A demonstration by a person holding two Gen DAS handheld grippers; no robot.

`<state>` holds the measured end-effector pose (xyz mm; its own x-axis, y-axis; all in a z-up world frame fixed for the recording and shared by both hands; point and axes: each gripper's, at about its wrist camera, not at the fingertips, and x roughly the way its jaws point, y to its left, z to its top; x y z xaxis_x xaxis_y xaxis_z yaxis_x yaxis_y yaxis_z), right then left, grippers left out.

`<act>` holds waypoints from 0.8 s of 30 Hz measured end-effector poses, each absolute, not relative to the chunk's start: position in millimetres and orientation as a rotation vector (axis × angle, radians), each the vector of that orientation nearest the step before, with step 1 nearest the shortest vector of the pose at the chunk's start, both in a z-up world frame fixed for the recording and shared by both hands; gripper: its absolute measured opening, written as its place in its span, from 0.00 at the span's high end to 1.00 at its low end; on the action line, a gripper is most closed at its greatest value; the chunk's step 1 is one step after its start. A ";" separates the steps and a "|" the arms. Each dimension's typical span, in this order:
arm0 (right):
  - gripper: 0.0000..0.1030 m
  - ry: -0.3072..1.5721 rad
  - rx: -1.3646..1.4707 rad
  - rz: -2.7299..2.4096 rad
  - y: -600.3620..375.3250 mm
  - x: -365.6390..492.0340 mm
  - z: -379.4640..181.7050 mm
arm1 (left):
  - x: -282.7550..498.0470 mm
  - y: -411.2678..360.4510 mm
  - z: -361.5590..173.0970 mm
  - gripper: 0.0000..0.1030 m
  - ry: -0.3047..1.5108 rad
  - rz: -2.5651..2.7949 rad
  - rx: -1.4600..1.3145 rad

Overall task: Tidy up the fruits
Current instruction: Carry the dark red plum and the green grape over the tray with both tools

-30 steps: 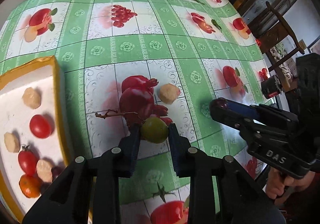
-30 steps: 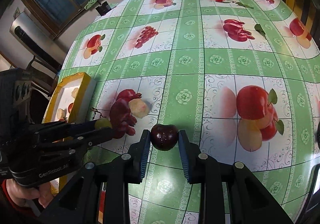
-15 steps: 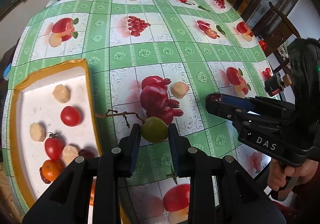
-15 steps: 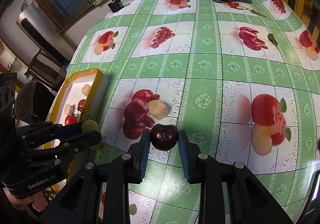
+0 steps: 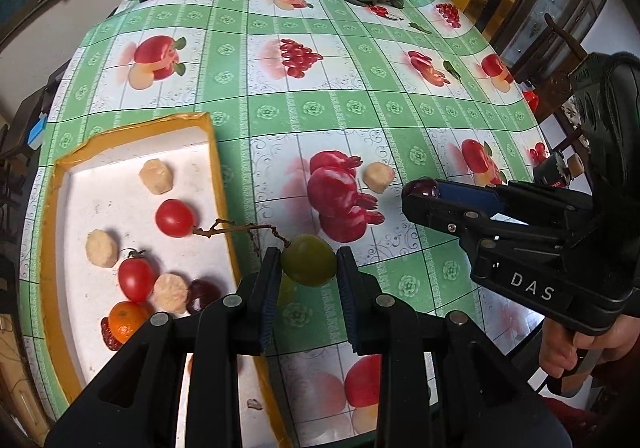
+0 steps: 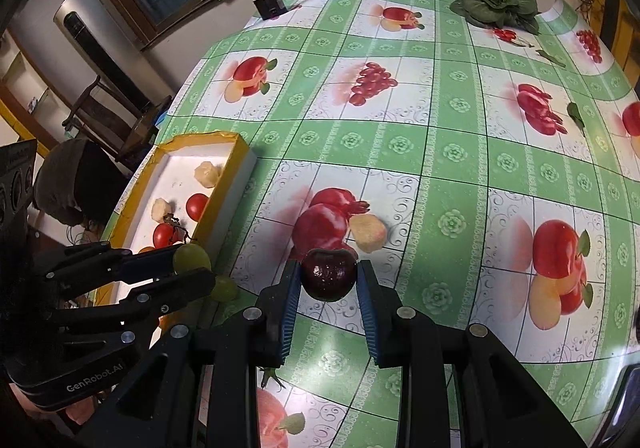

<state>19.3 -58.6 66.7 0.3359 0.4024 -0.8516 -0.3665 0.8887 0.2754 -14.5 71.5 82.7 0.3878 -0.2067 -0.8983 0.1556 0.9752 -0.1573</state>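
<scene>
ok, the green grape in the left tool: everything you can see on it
The green grape is round, smooth and yellow-green with a dull sheen, pinched between the pads of the left tool, clear of the tablecloth. A thin brown woody stem runs from its top out over the yellow tray rim. The right wrist view shows a second green grape hanging just below it.

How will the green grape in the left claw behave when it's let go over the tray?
The green grape is round and smooth, so it will probably roll on the flat tray floor. The woody stem attached may snag or swing it off line. Pinched only at its sides by the left claw, it likely bruises under more squeeze.
</scene>
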 end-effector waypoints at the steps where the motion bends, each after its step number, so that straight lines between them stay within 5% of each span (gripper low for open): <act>1: 0.72 1.120 0.034 0.504 -57.0 19.2 67.5 | -15.4 72.8 82.8 0.75 1.149 -0.226 -0.050; 24: 0.72 1.098 -0.048 0.540 -14.8 15.5 77.5 | -28.4 114.2 88.3 0.75 1.137 -0.142 -0.086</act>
<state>15.5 -14.8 77.5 0.3403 0.3915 -0.8549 -0.4382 0.8704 0.2242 -28.4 114.2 88.3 0.4127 -0.1569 -0.8972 0.0690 0.9876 -0.1410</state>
